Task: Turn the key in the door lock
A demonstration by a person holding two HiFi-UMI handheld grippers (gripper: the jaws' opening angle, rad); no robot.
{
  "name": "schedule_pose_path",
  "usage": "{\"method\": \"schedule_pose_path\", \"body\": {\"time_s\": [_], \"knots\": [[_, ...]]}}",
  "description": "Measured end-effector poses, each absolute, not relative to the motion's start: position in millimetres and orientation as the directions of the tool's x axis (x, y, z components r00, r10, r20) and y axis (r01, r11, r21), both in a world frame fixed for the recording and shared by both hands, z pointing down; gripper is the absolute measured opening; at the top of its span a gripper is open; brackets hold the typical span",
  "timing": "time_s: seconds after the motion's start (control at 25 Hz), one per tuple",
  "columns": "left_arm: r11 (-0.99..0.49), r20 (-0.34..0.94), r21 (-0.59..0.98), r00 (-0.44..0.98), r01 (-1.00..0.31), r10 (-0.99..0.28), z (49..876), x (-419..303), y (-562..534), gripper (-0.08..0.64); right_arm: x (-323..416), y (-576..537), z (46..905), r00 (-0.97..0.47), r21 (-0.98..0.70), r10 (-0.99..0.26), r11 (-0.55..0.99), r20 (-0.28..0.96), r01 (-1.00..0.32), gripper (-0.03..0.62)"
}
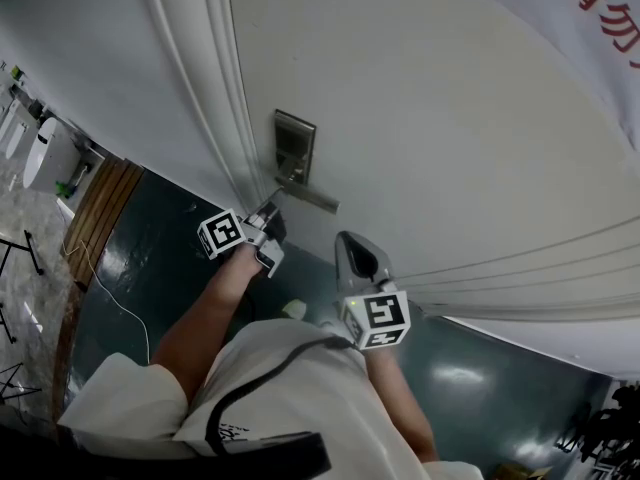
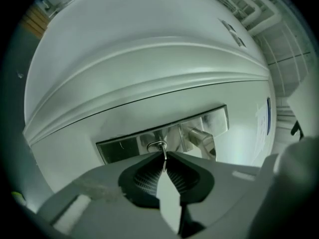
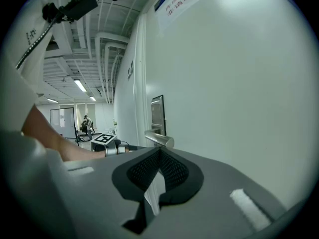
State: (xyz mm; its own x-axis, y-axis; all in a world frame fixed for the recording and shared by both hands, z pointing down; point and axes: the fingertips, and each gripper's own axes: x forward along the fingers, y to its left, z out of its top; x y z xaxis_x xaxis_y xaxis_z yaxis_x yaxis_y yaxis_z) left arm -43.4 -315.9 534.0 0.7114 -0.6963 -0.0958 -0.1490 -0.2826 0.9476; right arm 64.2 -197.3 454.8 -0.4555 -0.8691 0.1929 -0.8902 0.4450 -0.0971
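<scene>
- The left claw [image 2: 164, 154] is clenched on the key [image 2: 164, 163]. The thin blade is pinched between the ribbed pads right at the tips.
- The key sits in the lock plate [image 2: 120, 151]. Its wire ring [image 2: 155, 145] shows just ahead of the tips, against the metal.
- The handle [image 2: 202, 139] sticks out of the same plate, just beside the key.
- In the head view, the left claw [image 1: 268, 211] points level at the door [image 1: 430, 118]. It meets the door at the lower end of the plate [image 1: 293, 143], by the handle [image 1: 310, 198].
- The right claw [image 3: 159, 151] is clenched on nothing, its pads pressed together.
- In the head view, the right claw [image 1: 347, 240] hangs near the door, apart from the handle and beside the left one.
- Its own view looks along the door face, with the handle [image 3: 159, 140] ahead of the tips and the plate above it.
</scene>
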Motion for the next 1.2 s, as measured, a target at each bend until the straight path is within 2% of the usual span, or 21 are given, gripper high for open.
{"method": "schedule_pose_path", "body": {"time_s": [0.2, 0.32, 0.4, 0.52, 0.56, 0.72, 0.8, 0.96, 1.12, 1.2], "knots": [[-0.266, -0.128, 0.960, 0.705, -0.088, -0.697, 532.4, -42.8, -315.5, 0.032, 68.8, -195.8, 455.5, -0.451, -0.093, -0.872, 0.441, 0.190, -0.893, 0.008], [-0.281, -0.125, 0.953, 0.703, -0.111, -0.701, 532.0, -43.0, -316.0, 0.034, 70.9, -195.6, 455.4, -0.452, -0.094, -0.872, 0.442, 0.189, -0.892, 0.008], [-0.283, -0.084, 0.942, 0.693, -0.179, -0.716, 537.4, -45.6, -317.5, 0.038, 72.0, -195.1, 454.9, -0.455, -0.093, -0.871, 0.446, 0.184, -0.890, 0.008], [-0.286, -0.022, 0.918, 0.683, -0.276, -0.730, 541.5, -49.3, -317.8, 0.195, 74.2, -193.9, 454.1, -0.458, -0.098, -0.870, 0.448, 0.180, -0.889, 0.008], [-0.295, 0.001, 0.901, 0.683, -0.317, -0.731, 542.1, -50.9, -316.5, 0.218, 75.3, -193.3, 453.9, -0.459, -0.101, -0.870, 0.448, 0.178, -0.888, 0.008], [-0.330, 0.106, 0.801, 0.661, -0.500, -0.743, 545.9, -60.6, -307.4, 0.221, 83.2, -189.9, 452.7, -0.459, -0.103, -0.873, 0.447, 0.167, -0.889, 0.008], [-0.350, 0.143, 0.734, 0.636, -0.582, -0.758, 544.0, -67.3, -301.6, 0.202, 86.8, -187.3, 449.5, -0.458, -0.104, -0.875, 0.446, 0.158, -0.889, 0.008], [-0.457, 0.179, 0.546, 0.631, -0.702, -0.755, 518.7, -61.0, -282.6, 0.105, 97.0, -180.5, 443.0, -0.449, -0.116, -0.879, 0.434, 0.160, -0.893, 0.008], [-0.556, 0.146, 0.395, 0.648, -0.731, -0.747, 477.1, -40.1, -261.1, 0.018, 107.8, -170.8, 438.2, -0.448, -0.116, -0.881, 0.435, 0.151, -0.893, 0.008], [-0.596, 0.120, 0.343, 0.664, -0.726, -0.738, 457.5, -28.0, -250.4, 0.005, 111.8, -165.6, 433.8, -0.450, -0.117, -0.881, 0.436, 0.147, -0.892, 0.008]]}}
